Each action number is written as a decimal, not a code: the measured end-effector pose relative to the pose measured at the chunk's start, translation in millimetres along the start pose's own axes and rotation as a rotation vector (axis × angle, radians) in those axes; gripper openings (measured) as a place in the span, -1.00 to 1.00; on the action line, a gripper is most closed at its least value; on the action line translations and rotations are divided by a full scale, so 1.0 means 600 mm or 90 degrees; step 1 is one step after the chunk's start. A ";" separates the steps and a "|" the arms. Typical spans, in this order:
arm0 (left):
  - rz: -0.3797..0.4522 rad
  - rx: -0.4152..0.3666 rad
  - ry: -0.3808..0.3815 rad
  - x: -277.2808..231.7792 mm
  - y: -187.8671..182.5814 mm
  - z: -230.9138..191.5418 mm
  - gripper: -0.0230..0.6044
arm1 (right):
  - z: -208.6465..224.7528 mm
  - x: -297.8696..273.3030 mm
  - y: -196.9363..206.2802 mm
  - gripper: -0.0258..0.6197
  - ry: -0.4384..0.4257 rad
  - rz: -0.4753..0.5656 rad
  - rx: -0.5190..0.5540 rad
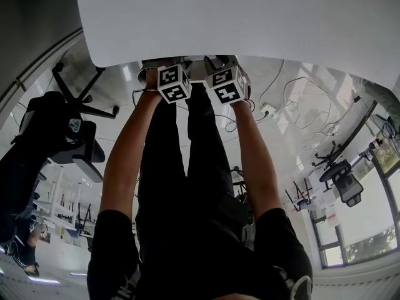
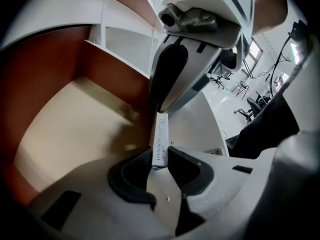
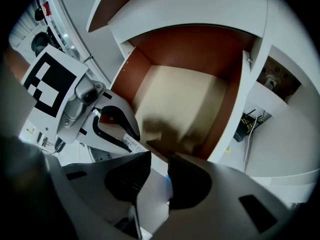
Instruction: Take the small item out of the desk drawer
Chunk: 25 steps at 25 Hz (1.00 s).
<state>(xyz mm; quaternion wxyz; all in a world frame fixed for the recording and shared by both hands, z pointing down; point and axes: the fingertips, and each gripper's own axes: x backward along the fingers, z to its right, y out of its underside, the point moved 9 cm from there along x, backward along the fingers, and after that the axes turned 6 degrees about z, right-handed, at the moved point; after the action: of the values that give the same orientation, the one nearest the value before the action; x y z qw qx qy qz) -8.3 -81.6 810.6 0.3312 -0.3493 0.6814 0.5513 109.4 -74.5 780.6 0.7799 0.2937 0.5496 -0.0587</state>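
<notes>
The desk drawer (image 3: 175, 44) stands open, with red-brown walls and a bare beige floor (image 2: 75, 119). A slim white item with printed lettering (image 2: 161, 141) hangs over the drawer's front edge. My left gripper (image 2: 159, 160) is shut on its near end, both dark pads against its sides. The far end reaches up between the jaws of my right gripper (image 2: 162, 106). In the right gripper view the item (image 3: 131, 140) runs from the left gripper toward my right gripper (image 3: 154, 166); whether the right pads press on it is hidden. In the head view both marker cubes (image 1: 174, 83) (image 1: 226, 85) sit at the desk's edge.
The white desk top (image 1: 250, 17) overhangs the grippers. A white shelf partition (image 2: 125, 39) rises behind the drawer. To the drawer's right is an open bay with cables and a socket (image 3: 250, 121). A black office chair (image 1: 69, 136) and floor cables (image 1: 300, 124) lie around the person's legs.
</notes>
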 end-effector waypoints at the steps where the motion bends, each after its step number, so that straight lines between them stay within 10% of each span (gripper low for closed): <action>1: 0.001 0.003 -0.003 0.005 0.000 0.001 -0.60 | -0.001 0.005 -0.001 -0.54 0.000 0.004 -0.004; 16: 0.026 0.153 -0.114 0.179 -0.071 0.067 -0.63 | -0.046 0.238 -0.046 -0.55 -0.015 0.141 -0.090; 25: 0.131 0.236 -0.279 0.377 -0.138 0.204 -0.63 | -0.111 0.464 -0.066 -0.55 -0.049 0.275 -0.058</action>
<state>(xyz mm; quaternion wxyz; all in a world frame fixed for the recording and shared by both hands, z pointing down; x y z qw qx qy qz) -51.6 1.1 557.3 0.4709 -0.0848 0.7148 0.5101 146.8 -7.7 501.7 0.8072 0.3667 0.4459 0.1234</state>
